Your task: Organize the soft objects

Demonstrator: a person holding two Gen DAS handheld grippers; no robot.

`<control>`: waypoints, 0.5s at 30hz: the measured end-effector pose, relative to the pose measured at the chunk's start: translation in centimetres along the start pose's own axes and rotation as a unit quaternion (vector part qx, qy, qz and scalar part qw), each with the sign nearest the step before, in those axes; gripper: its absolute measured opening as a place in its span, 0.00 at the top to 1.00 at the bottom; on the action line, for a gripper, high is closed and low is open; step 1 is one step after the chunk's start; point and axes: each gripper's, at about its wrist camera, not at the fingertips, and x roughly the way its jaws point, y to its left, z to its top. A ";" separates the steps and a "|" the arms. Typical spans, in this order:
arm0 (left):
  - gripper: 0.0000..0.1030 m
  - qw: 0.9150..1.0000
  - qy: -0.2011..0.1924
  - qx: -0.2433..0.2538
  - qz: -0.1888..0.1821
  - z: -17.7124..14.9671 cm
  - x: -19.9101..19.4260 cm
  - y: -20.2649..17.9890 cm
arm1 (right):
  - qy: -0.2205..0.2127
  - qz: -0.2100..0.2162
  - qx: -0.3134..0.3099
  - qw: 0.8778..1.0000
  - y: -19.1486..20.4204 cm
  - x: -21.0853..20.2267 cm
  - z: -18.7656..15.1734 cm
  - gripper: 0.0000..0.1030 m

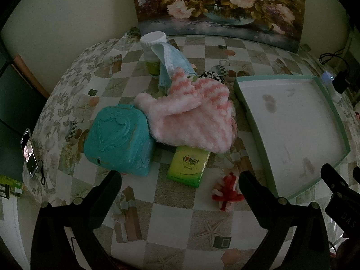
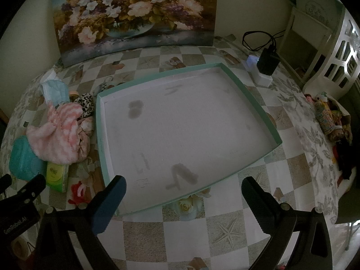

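We are at the start: the big tray point(image 2: 180, 121) on the table point(image 2: 225, 229) holds nothing yet. The soft things sit in a pile left of the tray: the pink fluffy cloth point(image 1: 191, 117), the blue pouch point(image 1: 119, 139), the green tissue pack point(image 1: 189, 166). Our left tongs point(image 1: 180, 186) and right tongs point(image 2: 183, 191) are both spread wide, holding nothing. Next, we think, the left tongs should pinch the pink cloth.

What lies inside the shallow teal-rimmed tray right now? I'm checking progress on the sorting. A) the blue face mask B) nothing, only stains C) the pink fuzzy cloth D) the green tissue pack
B: the tray holds only grey stains; the pink fuzzy cloth, green tissue pack and blue face mask lie on the table beside it.
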 end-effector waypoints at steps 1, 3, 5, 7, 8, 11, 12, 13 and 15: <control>0.00 1.000 0.000 0.000 0.000 0.0 0.0 0.0 | 0.000 0.000 0.000 1.000 0.0 0.0 0.0 0.00; 0.00 1.000 0.000 0.000 0.000 0.0 0.0 0.0 | 0.000 0.000 0.000 1.000 0.0 0.0 0.0 0.00; 0.00 1.000 0.000 0.000 0.000 0.0 0.0 0.0 | 0.000 0.000 0.000 1.000 0.0 0.0 0.0 0.00; 0.00 1.000 0.000 -0.001 -0.001 0.0 0.0 0.0 | 0.000 0.000 0.000 1.000 0.0 0.0 0.0 0.00; 0.00 1.000 0.000 -0.004 -0.002 0.0 0.0 0.2 | 0.000 0.000 0.000 1.000 0.1 0.0 0.0 0.00; 0.00 0.999 -0.003 -0.039 -0.002 -0.4 0.6 1.7 | -0.003 0.009 -0.003 1.000 0.2 -0.1 -0.2 0.00; 0.00 0.999 -0.001 -0.051 -0.004 -0.5 0.7 2.0 | -0.007 0.024 -0.011 1.000 0.5 -0.3 -0.3 0.00; 0.00 0.998 0.002 -0.068 -0.010 -0.5 0.8 2.7 | -0.009 0.034 -0.019 0.999 0.9 -0.3 -0.4 0.00; 0.00 0.994 0.016 -0.103 -0.033 -0.7 1.5 3.9 | -0.008 0.068 -0.048 0.996 2.2 -0.3 -0.7 0.00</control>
